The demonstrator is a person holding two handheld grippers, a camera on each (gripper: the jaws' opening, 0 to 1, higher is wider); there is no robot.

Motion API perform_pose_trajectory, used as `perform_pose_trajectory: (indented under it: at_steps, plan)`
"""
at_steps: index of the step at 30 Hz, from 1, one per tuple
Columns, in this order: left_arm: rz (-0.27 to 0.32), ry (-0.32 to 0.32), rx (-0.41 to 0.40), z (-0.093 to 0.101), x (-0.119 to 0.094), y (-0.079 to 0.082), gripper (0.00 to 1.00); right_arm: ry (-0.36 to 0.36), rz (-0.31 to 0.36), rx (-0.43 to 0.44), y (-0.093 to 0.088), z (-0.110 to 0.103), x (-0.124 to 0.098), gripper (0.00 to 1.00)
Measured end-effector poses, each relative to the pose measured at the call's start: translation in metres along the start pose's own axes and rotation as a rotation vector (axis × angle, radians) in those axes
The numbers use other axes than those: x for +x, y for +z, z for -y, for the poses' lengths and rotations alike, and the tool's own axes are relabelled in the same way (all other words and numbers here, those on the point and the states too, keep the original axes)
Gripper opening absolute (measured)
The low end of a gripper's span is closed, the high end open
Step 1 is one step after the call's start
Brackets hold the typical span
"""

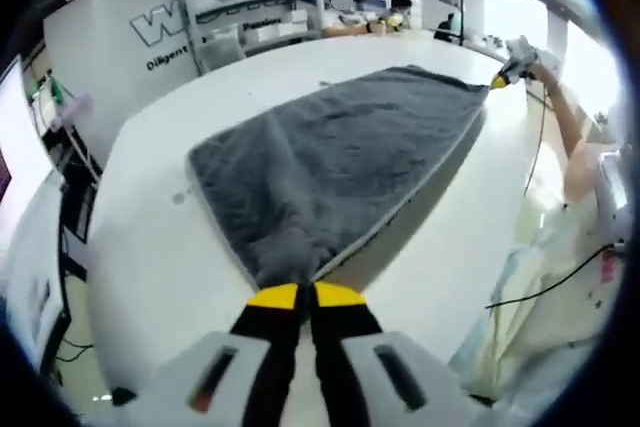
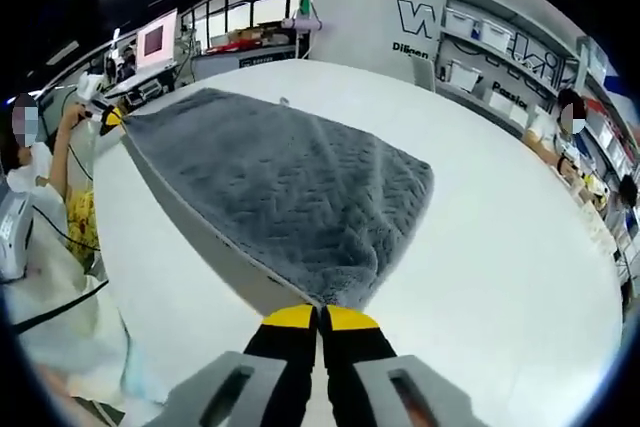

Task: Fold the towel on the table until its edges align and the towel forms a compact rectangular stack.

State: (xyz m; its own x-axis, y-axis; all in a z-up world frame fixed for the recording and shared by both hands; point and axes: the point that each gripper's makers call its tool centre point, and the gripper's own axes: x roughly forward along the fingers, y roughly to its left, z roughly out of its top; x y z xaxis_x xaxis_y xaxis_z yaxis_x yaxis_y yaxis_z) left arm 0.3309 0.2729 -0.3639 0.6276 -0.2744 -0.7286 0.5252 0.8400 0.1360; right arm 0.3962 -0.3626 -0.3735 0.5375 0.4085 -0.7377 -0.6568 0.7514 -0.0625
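A: Ahead of both tongs, what lay where?

B: Gray towel spread on the white counter. Left tongs were pinched closed on one corner; the towel ran away from them along its long axis, toward the far corner where the right tongs showed.

A: And from the other side?

B: Right tongs were clamped on their own corner, cloth fanning forward and to the left of them. Left tongs sat at the opposite end of that same long edge, a person's hand behind them.

A: So one tongs at each end of one edge?

B: Yes. That edge looked lifted slightly off the counter, taut between them; the rest lay flat beyond. My read: the free edge lay straight across from the held one, equally distant from either tongs, so the fold would carry both corners over together.

A: Folded yet?

B: Appeared a single layer, though I couldn't be sure.
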Motion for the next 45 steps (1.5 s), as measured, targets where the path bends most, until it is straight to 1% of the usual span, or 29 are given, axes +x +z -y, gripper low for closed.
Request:
perform_pose_trajectory:
  at_steps: [8,16,21,28,33,36,42,43,45]
  plan:
    - [0.014,0.002,-0.021,-0.009,0.006,0.008,0.05,-0.006,0.02,0.002,0.01,0.006,0.006,0.02]
    - [0.024,0.018,-0.025,-0.017,0.01,0.02,0.05,-0.003,0.042,0.013,0.019,0.015,0.011,0.02]
    - [0.022,0.023,-0.029,-0.021,0.015,0.025,0.05,0.01,0.034,0.018,0.022,0.021,0.017,0.02]
    - [0.032,0.033,-0.052,-0.03,0.024,0.033,0.05,0.018,0.043,0.031,0.03,0.028,0.026,0.02]
    - [0.022,0.034,-0.064,-0.032,0.032,0.033,0.05,0.027,0.051,0.039,0.034,0.033,0.03,0.02]
    - [0.027,0.035,-0.072,-0.034,0.035,0.034,0.05,0.028,0.057,0.044,0.037,0.036,0.032,0.02]
    - [0.051,0.056,-0.084,-0.042,0.04,0.047,0.05,0.017,0.069,0.045,0.045,0.045,0.038,0.02]
    - [0.05,0.058,-0.087,-0.043,0.041,0.048,0.05,0.011,0.086,0.058,0.049,0.048,0.039,0.02]
    - [0.044,0.065,-0.092,-0.047,0.045,0.05,0.05,0.014,0.094,0.078,0.052,0.053,0.042,0.02]
